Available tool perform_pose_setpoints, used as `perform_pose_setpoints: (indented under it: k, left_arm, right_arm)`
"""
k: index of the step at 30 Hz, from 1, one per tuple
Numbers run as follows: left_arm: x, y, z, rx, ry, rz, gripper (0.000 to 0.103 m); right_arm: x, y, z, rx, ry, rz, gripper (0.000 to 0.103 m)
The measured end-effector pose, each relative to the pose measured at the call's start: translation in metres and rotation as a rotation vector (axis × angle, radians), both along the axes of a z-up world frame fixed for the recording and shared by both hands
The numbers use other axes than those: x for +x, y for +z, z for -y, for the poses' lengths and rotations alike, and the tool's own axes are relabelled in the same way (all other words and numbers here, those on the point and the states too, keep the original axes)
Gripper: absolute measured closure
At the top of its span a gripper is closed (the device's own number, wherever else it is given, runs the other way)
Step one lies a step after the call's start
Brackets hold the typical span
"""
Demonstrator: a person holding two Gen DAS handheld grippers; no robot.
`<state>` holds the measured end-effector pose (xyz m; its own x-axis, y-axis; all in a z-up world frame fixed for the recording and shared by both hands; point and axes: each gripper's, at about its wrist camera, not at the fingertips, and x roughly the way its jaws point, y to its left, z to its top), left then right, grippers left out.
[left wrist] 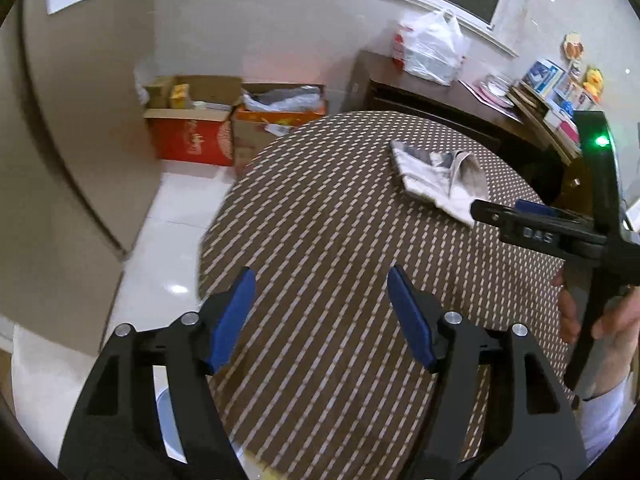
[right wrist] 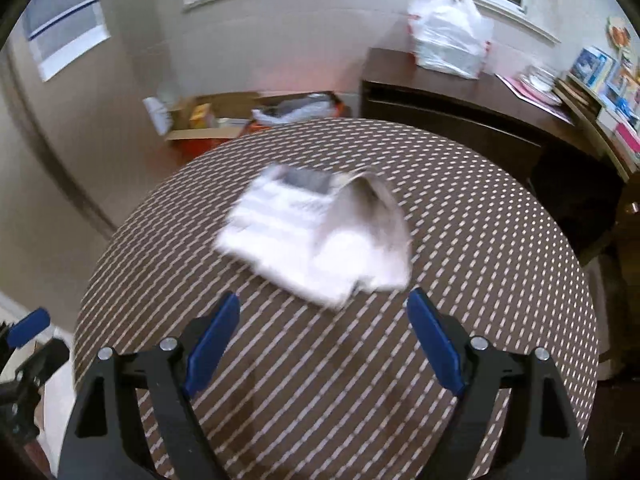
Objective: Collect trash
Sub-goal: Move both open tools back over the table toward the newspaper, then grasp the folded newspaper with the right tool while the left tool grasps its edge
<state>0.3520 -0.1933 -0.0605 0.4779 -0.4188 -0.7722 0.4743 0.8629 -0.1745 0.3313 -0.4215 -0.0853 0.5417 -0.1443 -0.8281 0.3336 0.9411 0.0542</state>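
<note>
A crumpled newspaper (right wrist: 316, 232) lies on a round table (right wrist: 500, 240) covered with a brown, white-dashed cloth. In the right wrist view it is blurred and sits just ahead of my right gripper (right wrist: 324, 304), which is open and empty above the cloth. In the left wrist view the newspaper (left wrist: 440, 176) lies at the far right of the table (left wrist: 320, 220). My left gripper (left wrist: 322, 280) is open and empty over the table's near left part. The right gripper (left wrist: 520, 224) shows at the right edge there, next to the newspaper.
Open cardboard boxes (left wrist: 196, 128) with bags stand on the white floor beyond the table. A dark sideboard (left wrist: 440, 92) holds a white plastic bag (left wrist: 432, 48), plates and books. A white object (left wrist: 36, 380) is at lower left off the table.
</note>
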Motion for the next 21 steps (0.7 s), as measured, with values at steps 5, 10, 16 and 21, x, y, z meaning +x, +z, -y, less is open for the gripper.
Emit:
perform_pose_setpoints:
  k: [5,10,16,21]
  left_arm:
    - [0.040,-0.005,0.049,-0.036,-0.061,-0.041,0.035]
    - [0.072,-0.013,0.102,-0.069,-0.130,-0.084,0.035]
    - [0.104,-0.036,0.140,-0.043,-0.133,-0.128,0.035]
    - [0.114,-0.054,0.151,-0.027,-0.125,-0.174,0.066]
  right_arm:
    - [0.035,-0.012,0.034,0.022,-0.026,-0.027,0.019]
    - [0.057,-0.028,0.059,0.110,-0.051,-0.054,0.019]
    - [0.078,-0.037,0.081,0.168,-0.065,-0.053,0.018]
    - [0.079,-0.037,0.082,0.161,-0.041,-0.015,0.029]
